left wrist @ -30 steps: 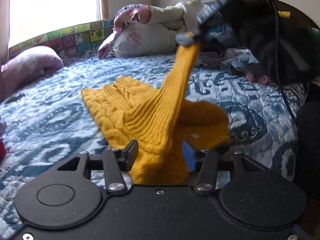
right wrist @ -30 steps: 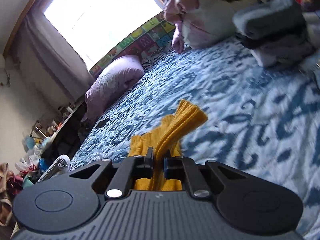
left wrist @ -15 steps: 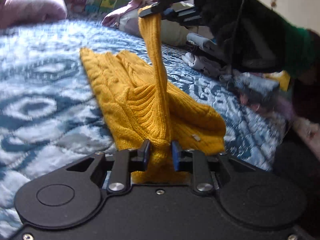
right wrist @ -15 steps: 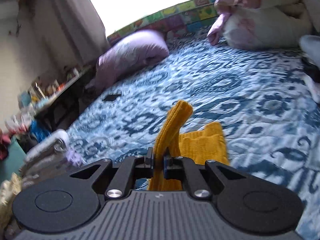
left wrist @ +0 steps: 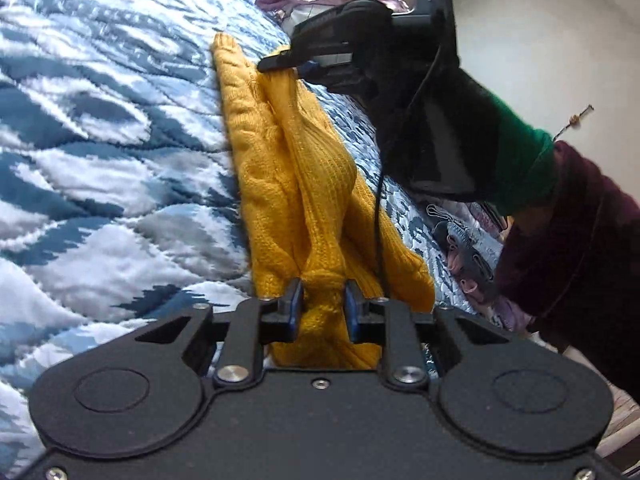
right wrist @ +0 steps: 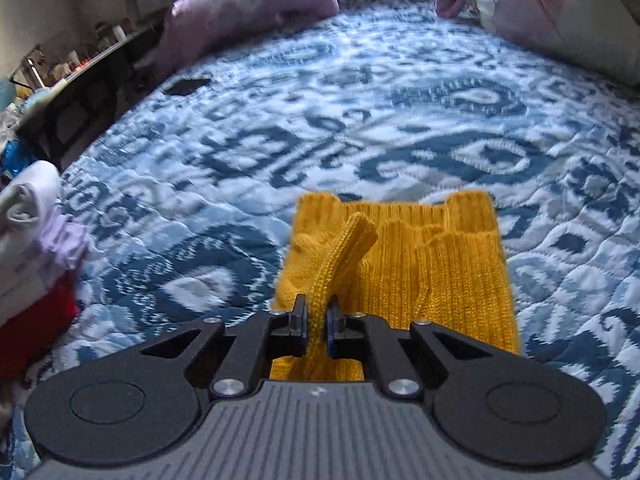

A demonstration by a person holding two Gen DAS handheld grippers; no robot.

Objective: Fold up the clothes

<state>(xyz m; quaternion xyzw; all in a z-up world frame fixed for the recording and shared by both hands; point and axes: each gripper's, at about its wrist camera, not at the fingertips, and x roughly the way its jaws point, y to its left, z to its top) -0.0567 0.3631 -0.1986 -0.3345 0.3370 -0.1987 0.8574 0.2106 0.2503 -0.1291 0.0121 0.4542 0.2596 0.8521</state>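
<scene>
We have both tongs clamped on the yellow sweater [right wrist: 436, 276] lying on the bed [right wrist: 360, 120], left tongs [left wrist: 320, 304] pinching a bunched end, right tongs [right wrist: 316, 326] its sleeve, seemingly mid-fold with the final folds left.

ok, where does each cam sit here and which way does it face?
Left wrist: on the left gripper, looking along the yellow sweater on the bed; shows its own fingers, the right gripper and a sleeve.
Right wrist: on the right gripper, facing down the bed toward the pillow; shows its own fingers only.
Shared: sweater, bed.
</scene>
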